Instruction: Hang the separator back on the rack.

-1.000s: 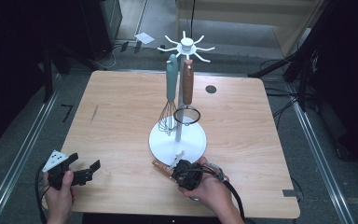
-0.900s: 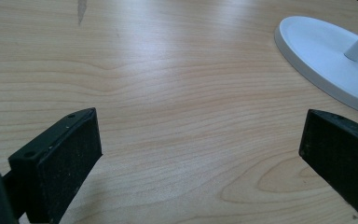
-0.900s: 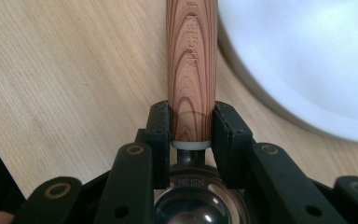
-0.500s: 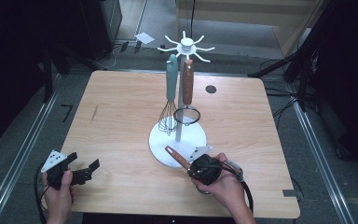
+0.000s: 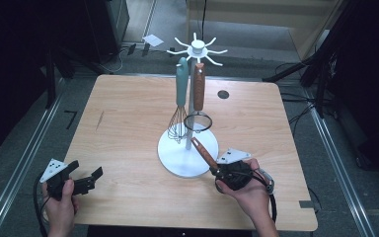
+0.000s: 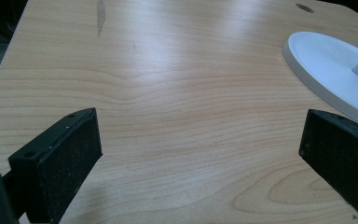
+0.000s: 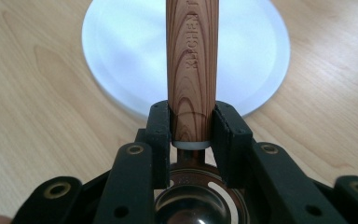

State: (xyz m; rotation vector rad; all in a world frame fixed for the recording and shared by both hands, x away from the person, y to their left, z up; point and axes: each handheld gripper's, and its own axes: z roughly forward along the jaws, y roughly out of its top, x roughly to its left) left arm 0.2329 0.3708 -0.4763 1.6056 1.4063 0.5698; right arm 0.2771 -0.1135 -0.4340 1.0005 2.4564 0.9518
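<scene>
A white utensil stand [image 5: 177, 157] rises from a round base on the wooden table [image 5: 128, 113], with a ring of hooks [image 5: 196, 48] on top. A teal-handled whisk [image 5: 180, 94] and a wooden-handled strainer [image 5: 198, 96] hang from it. My right gripper [image 5: 218, 170] is shut on a wooden-handled utensil [image 5: 203, 152], whose handle slants up and left over the base. In the right gripper view, my gripper [image 7: 192, 135] clamps the handle [image 7: 191, 60] near its lower end, with a shiny metal bowl [image 7: 193, 205] below. My left gripper [image 5: 91, 178] rests open near the front left edge.
In the left gripper view, my gripper [image 6: 200, 154] has bare wood between its wide jaws, and the stand's base [image 6: 326, 65] lies at the far right. A dark round hole [image 5: 222, 94] marks the table's back right. Cables and dark floor surround the table.
My right hand has carried the utensil to the right and a little up, so its handle now reaches over the stand's base. The left hand has stayed put.
</scene>
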